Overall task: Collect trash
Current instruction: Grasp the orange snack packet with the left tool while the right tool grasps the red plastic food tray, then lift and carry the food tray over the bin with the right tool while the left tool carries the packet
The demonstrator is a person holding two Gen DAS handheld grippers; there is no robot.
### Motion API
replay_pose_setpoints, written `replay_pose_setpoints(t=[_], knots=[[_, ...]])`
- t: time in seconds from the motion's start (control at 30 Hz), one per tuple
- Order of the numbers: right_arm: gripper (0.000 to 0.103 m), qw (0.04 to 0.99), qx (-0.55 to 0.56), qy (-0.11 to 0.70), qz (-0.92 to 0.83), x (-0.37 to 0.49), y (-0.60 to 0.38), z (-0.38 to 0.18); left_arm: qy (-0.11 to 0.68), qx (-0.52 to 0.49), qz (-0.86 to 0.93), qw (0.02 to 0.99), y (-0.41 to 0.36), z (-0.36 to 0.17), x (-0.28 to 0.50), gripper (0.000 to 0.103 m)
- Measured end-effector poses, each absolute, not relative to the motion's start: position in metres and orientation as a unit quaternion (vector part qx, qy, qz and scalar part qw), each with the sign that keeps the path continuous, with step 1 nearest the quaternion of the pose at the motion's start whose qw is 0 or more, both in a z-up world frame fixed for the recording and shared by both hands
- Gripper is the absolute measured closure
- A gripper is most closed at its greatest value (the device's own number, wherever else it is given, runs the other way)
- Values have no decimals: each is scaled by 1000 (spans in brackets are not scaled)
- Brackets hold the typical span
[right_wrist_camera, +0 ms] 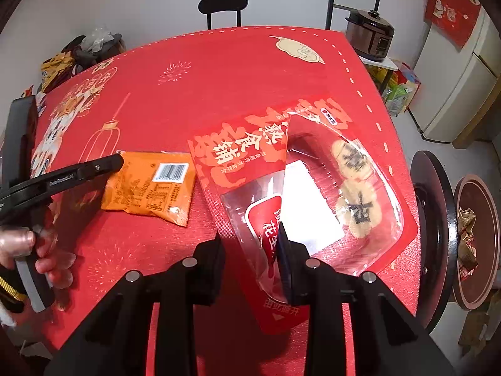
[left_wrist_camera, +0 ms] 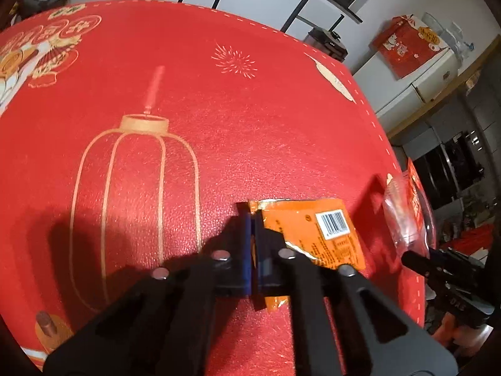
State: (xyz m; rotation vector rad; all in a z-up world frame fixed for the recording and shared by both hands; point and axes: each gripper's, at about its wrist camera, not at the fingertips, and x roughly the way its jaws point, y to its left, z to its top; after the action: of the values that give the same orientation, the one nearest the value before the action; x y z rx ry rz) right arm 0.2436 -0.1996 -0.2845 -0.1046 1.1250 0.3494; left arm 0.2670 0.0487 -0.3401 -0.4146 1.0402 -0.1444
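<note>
An orange snack packet (left_wrist_camera: 316,232) with a barcode lies on the red tablecloth; it also shows in the right wrist view (right_wrist_camera: 150,185). My left gripper (left_wrist_camera: 253,235) is shut on its left edge. A large red and clear plastic food bag (right_wrist_camera: 300,181) lies to the right of it, seen at the edge of the left wrist view (left_wrist_camera: 407,213). My right gripper (right_wrist_camera: 250,250) is open, its jaws astride the bag's near edge with the right finger (right_wrist_camera: 286,263) on the plastic.
The red tablecloth (right_wrist_camera: 219,72) covers the table. A round bin (right_wrist_camera: 476,238) with wrappers in it stands on the floor off the table's right edge, behind a black stool (right_wrist_camera: 435,235). A black chair (right_wrist_camera: 224,6) stands at the far side.
</note>
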Motion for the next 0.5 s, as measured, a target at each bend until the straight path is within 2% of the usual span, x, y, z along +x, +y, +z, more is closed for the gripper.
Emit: replay_pose_setpoints(t=[0.5], knots=[[73, 845, -27, 490, 212, 235, -185, -237, 399, -203, -61, 892, 72, -256, 215, 99]])
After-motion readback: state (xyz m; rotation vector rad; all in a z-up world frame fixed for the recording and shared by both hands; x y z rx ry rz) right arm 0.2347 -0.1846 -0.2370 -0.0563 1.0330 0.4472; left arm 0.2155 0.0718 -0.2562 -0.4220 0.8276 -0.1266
